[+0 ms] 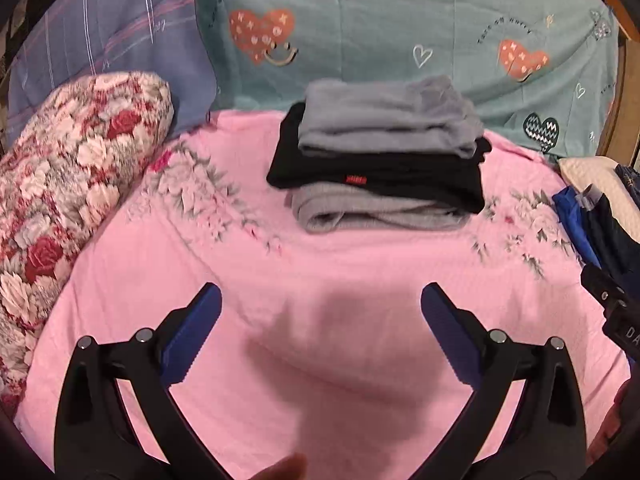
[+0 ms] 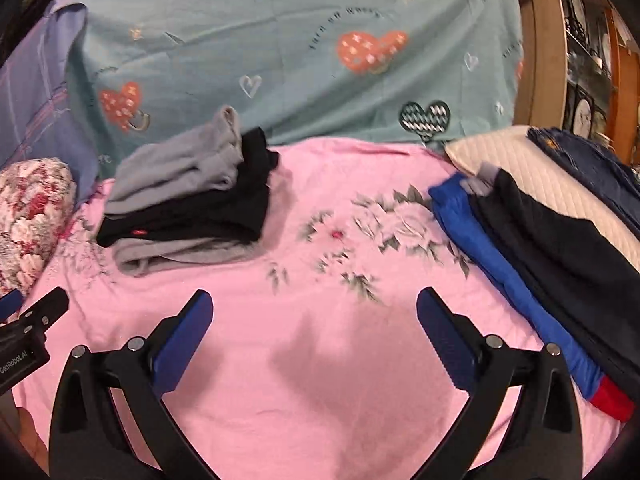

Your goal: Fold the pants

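Both grippers hover over the pink bedsheet [image 1: 320,264] with fingers spread wide, nothing between them: the left gripper [image 1: 321,300] faces a folded stack of pants [image 1: 380,156], grey over black over grey, at the sheet's far edge. Only the right gripper [image 2: 314,306] view shows fully the unfolded pile [image 2: 552,248] of blue and dark pants at right, lying against a white pillow [image 2: 532,168]. The floral pillow [image 1: 68,184] looms large in the left view.
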{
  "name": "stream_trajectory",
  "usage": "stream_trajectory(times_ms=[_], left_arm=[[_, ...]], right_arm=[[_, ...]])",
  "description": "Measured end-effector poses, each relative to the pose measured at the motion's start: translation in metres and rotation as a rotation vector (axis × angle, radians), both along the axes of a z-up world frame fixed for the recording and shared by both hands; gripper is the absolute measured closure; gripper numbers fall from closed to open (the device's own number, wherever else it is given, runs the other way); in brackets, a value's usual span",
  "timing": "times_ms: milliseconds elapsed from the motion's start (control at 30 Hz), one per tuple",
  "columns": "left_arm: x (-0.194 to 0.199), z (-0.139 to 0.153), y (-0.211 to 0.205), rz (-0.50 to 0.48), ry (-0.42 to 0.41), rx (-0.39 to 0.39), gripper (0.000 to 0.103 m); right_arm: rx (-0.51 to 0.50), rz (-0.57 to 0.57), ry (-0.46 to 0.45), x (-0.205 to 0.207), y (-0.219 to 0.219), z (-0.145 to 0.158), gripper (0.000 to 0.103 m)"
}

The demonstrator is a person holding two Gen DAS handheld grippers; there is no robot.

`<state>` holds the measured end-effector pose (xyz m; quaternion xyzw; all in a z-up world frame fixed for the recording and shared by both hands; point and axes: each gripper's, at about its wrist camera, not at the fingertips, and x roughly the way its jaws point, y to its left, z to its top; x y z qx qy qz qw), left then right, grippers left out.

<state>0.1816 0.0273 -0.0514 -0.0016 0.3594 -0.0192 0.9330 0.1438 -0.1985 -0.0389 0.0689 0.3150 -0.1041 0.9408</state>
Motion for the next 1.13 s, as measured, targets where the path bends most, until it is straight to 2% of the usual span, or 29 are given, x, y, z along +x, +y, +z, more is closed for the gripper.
stream_trajectory(times_ms=[167, 300, 533, 767, 1133], left_arm=[[0.002, -0.007, 0.003, 0.019, 0.008, 0.014, 0.002], [0.002, -0.008, 0.006, 0.030, 0.007, 0.001, 0.002], [0.005, -0.010, 0.007, 0.036, 0.022, -0.008, 0.002], [0.004, -0.011, 0.008, 0.058, 0.012, -0.006, 0.002], [0.006, -0.014, 0.013, 0.072, 0.040, -0.040, 0.002]], right_arm=[[0.012, 0.008, 0.058, 0.004, -0.002, -0.016, 0.001], [-0.022, 0.045, 0.080, 0.005, 0.010, -0.020, 0.001], [-0.073, 0.067, 0.066, 0.002, 0.021, -0.019, 0.001], [-0.061, 0.079, 0.072, 0.002, 0.021, -0.019, 0.001], [-0.063, 0.086, 0.075, -0.001, 0.025, -0.019, 0.001]])
